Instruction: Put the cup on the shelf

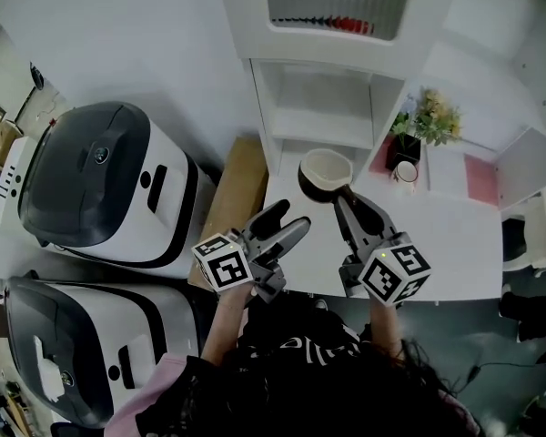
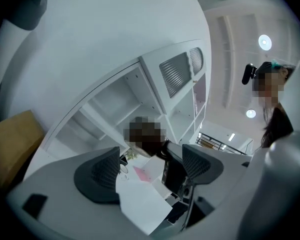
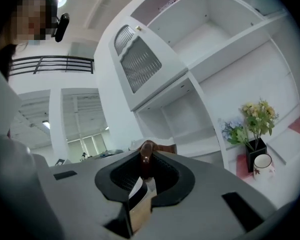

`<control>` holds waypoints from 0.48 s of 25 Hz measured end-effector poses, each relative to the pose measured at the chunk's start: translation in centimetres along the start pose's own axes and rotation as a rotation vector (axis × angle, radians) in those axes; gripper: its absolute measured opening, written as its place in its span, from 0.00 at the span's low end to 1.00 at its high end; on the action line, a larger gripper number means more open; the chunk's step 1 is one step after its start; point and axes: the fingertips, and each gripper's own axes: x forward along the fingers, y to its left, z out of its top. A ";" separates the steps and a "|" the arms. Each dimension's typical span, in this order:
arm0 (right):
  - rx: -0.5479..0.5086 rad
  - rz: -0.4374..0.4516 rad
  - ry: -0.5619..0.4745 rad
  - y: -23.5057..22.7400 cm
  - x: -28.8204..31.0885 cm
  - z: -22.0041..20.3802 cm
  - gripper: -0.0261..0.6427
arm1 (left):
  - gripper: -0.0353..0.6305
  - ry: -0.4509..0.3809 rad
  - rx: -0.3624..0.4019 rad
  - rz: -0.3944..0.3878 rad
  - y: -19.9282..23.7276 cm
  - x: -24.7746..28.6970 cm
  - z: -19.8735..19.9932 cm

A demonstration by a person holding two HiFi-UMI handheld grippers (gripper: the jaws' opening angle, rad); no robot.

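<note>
The brown ceramic cup with a cream inside [image 1: 324, 173] hung above the back of the white desk [image 1: 455, 235], just in front of the lowest open compartment of the white shelf unit [image 1: 318, 107] and not yet on any shelf. It was carried by the right gripper [image 1: 343, 196], which pointed at the shelf unit. In the right gripper view, the jaws were almost together, pinching the cup's glossy brown handle between the 2 black ribbed pads [image 3: 165, 176]. The cup's body showed just beyond them.

The left gripper [image 1: 291, 218] hovered beside it, to the left, over the desk's near edge and apart from the cup. In the left gripper view its jaws stood wide apart, with nothing between the 2 pads [image 2: 102, 171]; only the desk and the shelf unit showed through the gap.

At the right of the cup, near the shelf unit's side wall, stood a black square pot of yellow and green flowers [image 1: 408, 148], and just beside it a small white mug [image 1: 406, 173]. A pink mat [image 1: 480, 180] lay farther right. At the left of the desk, a brown cardboard box [image 1: 238, 189] leaned by the wall, and beyond it sat 2 large white machines with dark grey lids [image 1: 100, 180].
</note>
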 end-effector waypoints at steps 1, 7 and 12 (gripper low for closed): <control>-0.011 -0.017 -0.010 -0.3 0.6 0.5 0.16 | 0.64 0.013 0.011 -0.005 0.2 -0.2 0.1; -0.057 -0.088 -0.056 -2.1 4.7 3.1 0.16 | 0.64 0.078 0.093 -0.028 1.7 -1.0 0.9; -0.065 -0.123 -0.075 -3.3 8.1 4.3 0.16 | 0.63 0.115 0.138 -0.021 2.9 -1.6 1.5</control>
